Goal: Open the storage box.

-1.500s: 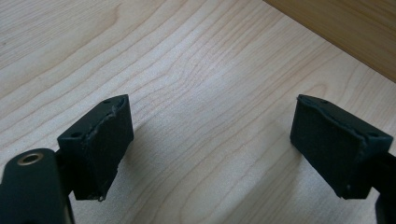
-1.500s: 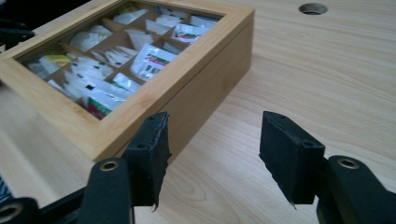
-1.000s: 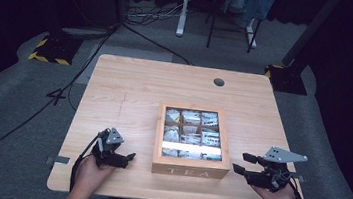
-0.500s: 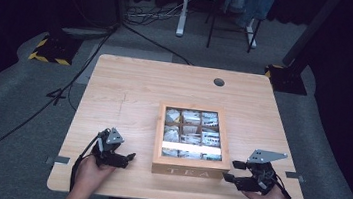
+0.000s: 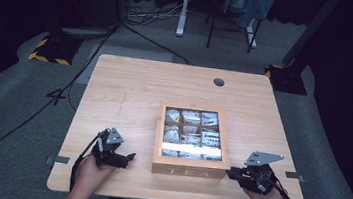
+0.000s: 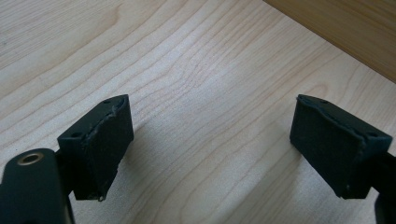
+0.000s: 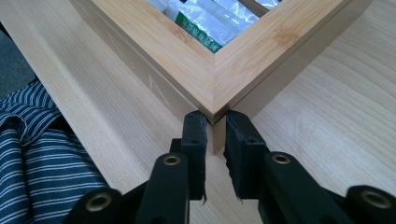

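Note:
A wooden tea box [image 5: 189,170] marked TEA stands near the table's front edge, its glass lid over compartments of tea bags. My right gripper [image 5: 229,172] is at the box's front right corner. In the right gripper view the box's corner [image 7: 187,60] sits between the tips of the right gripper [image 7: 215,119], whose jaws have just been closing and now pinch that corner. My left gripper [image 5: 129,157] rests left of the box, a short gap away. In the left gripper view the left gripper [image 6: 210,144] is open over bare wood, with the box's side [image 6: 345,28] at top right.
The wooden table [image 5: 130,89] has a round cable hole [image 5: 218,82] at the back right. A striped shirt [image 7: 42,154] shows past the table's front edge. Cables and stands lie on the grey floor [image 5: 13,101] behind and beside the table.
My right gripper has shifted left up to the box's front right corner and its jaws have narrowed onto it. The left gripper has stayed put.

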Demonstrator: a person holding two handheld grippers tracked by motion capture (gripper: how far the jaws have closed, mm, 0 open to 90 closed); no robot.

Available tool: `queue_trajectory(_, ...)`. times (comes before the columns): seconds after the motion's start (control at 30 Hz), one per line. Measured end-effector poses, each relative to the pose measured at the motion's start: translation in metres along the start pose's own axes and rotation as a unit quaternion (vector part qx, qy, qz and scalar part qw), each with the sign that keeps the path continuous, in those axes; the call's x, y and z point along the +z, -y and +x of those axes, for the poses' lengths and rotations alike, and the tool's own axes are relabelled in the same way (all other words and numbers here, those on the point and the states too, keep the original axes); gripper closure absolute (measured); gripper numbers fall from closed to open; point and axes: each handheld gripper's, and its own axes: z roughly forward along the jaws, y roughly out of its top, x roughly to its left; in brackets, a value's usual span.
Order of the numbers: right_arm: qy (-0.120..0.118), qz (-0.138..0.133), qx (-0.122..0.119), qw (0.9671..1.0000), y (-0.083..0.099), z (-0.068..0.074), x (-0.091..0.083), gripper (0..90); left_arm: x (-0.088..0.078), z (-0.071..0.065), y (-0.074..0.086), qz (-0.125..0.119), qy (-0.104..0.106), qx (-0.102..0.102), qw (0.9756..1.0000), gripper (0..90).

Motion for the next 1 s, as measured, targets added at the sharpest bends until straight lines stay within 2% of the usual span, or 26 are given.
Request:
queue_trajectory(0.23,0.0,0.0,0.0,1.0,0.0,0.001,-0.002,87.7,0.0,0.0,0.0,0.0,0.0,0.0,1.0,13.9)
queue_trajectory(0.57,-0.002,-0.017,0.012,0.9998,-0.001,0.001,-0.009,90.0,0.0,0.0,0.0,0.0,0.0,0.0,1.0,13.9)
queue_trajectory(0.87,-0.015,-0.054,0.029,0.998,-0.002,-0.002,-0.019,90.0,0.002,0.001,-0.003,0.0,-0.002,-0.005,1.0,14.4)
queue_trajectory(0.97,-0.014,-0.063,0.03,0.9975,-0.004,-0.002,-0.022,90.0,0.003,0.001,-0.004,-0.001,-0.005,-0.006,1.0,14.4)
queue_trajectory(1.0,-0.007,-0.074,0.027,0.9969,-0.007,-0.001,-0.025,90.0,0.004,0.001,-0.005,-0.002,-0.006,-0.008,0.9999,14.4)
